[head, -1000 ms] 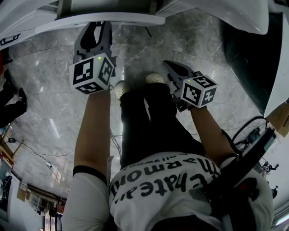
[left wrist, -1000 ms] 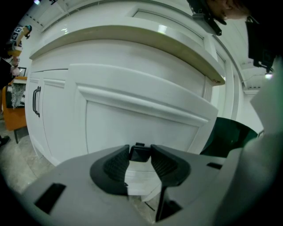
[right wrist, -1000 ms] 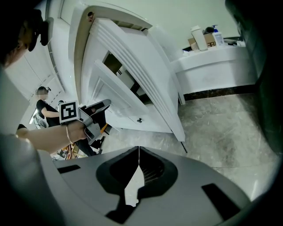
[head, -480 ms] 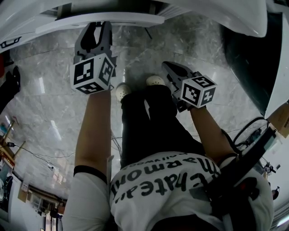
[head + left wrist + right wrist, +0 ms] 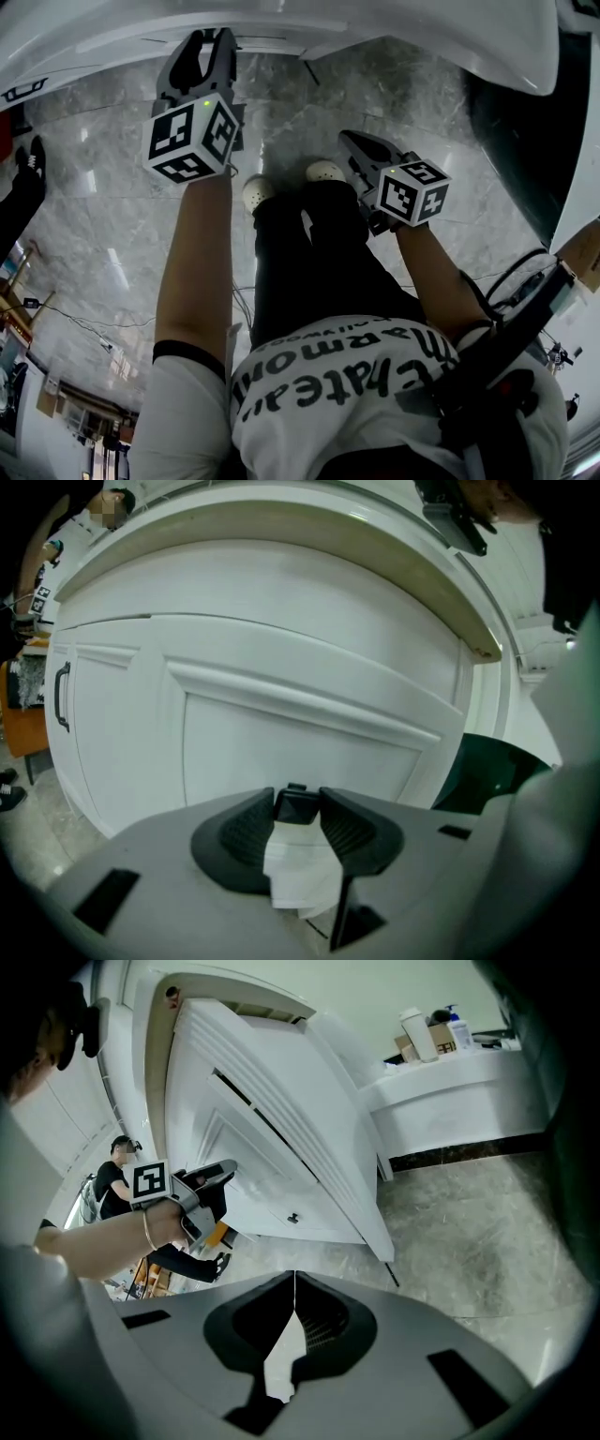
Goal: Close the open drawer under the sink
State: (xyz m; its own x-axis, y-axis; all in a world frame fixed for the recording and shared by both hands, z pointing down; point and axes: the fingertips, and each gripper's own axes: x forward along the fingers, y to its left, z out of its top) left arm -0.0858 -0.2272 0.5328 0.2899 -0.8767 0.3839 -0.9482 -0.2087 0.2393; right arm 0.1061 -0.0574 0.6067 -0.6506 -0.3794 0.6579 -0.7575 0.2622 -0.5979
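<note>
The glossy, grey-veined marble floor (image 5: pixel 103 216) spreads out below the white cabinet (image 5: pixel 281 1129). Its drawer (image 5: pixel 300 742) has a smooth painted front with a raised moulded frame and sits just under the curved sink rim (image 5: pixel 309 527). The left gripper (image 5: pixel 208 45) is up against that front, its ribbed black fingers (image 5: pixel 239 832) clenched on a small, dark, squarish knob (image 5: pixel 296 805). The right gripper (image 5: pixel 354 142) hangs lower, beside the person's black trouser leg (image 5: pixel 309 253), its fingers pressed together with nothing between them.
</note>
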